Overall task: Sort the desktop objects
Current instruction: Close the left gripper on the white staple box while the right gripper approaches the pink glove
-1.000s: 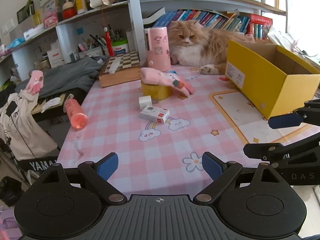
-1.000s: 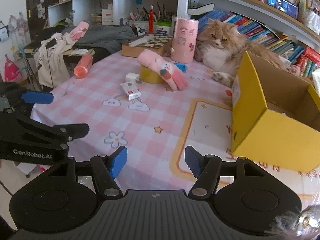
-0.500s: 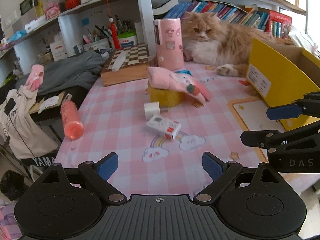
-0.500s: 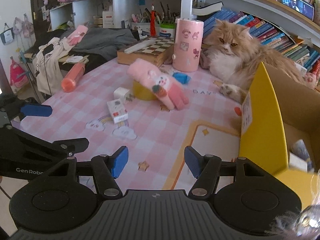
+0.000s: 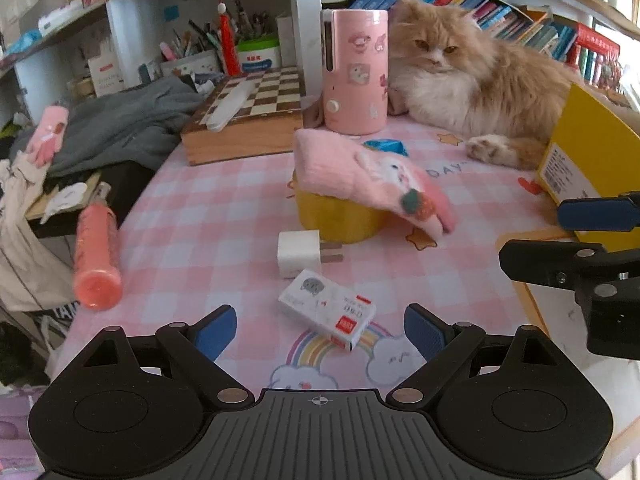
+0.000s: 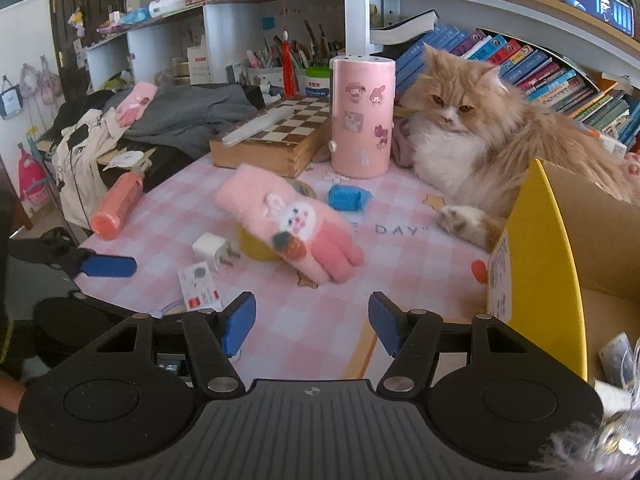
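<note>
My left gripper [image 5: 318, 330] is open and empty, just short of a small white card box [image 5: 327, 308] on the pink checked tablecloth. Beyond it lie a white charger plug [image 5: 298, 253] and a pink rabbit glove [image 5: 370, 182] draped over a yellow tape roll [image 5: 336, 216]. My right gripper [image 6: 312, 326] is open and empty, facing the glove [image 6: 292, 220], with the plug [image 6: 210, 249] and card box [image 6: 199, 286] to its left. A blue wrapped item [image 6: 347, 197] lies behind the glove. An orange bottle [image 5: 97, 258] lies at the table's left edge. The open yellow box [image 6: 560, 264] stands on the right.
A fluffy orange cat [image 6: 480, 140] lies at the back right beside a pink cylinder [image 6: 362, 116]. A wooden chessboard box [image 5: 248, 120] sits at the back. Grey clothes [image 5: 120, 120] and a second pink glove [image 5: 48, 136] lie left of the table. Shelves of books rise behind.
Both grippers have moved forward over the table toward the glove, plug and card box. Both stay open. The objects have not moved.
</note>
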